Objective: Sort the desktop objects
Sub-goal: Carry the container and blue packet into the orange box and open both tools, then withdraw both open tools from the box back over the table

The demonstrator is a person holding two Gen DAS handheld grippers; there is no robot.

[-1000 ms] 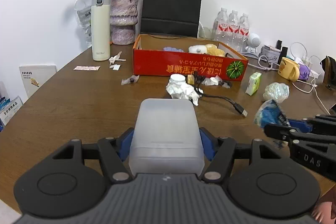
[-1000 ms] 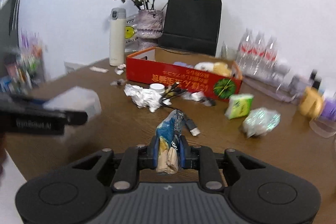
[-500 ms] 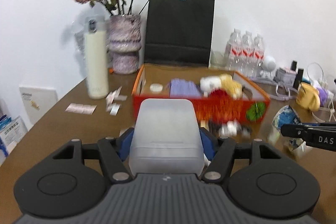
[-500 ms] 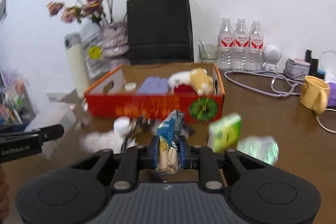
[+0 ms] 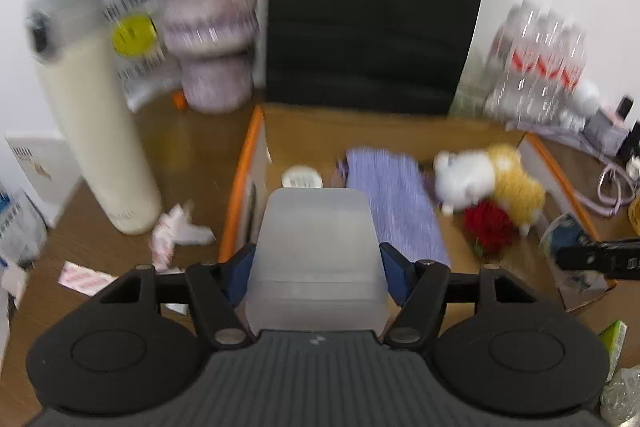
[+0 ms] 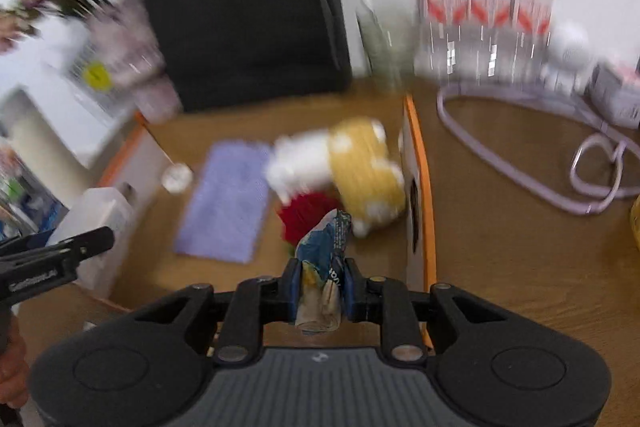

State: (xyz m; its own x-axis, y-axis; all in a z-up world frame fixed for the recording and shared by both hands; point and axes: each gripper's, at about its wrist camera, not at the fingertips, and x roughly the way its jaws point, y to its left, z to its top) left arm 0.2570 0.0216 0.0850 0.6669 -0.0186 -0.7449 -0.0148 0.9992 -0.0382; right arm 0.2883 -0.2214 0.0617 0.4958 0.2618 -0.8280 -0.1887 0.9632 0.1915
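The left gripper (image 5: 316,259) is clamping a frosted translucent plastic box (image 5: 316,247) between its pads, long axis pointing to twelve o'clock, above the near-left part of the orange-rimmed cardboard tray (image 5: 240,187) — a small white round lid (image 5: 302,177) lies just ahead. The right gripper (image 6: 320,287) is pinching a crumpled blue-and-yellow wrapper (image 6: 326,247), jaws nearly closed, over the tray's right side (image 6: 420,187); the yellow-and-white plush toy (image 6: 360,167) sits at twelve o'clock. Both loads look placed for release straight down.

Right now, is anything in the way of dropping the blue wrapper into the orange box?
Nothing visible blocks it. The right gripper holds the blue wrapper above the open box, though the red thing and plush toy lie just beneath.
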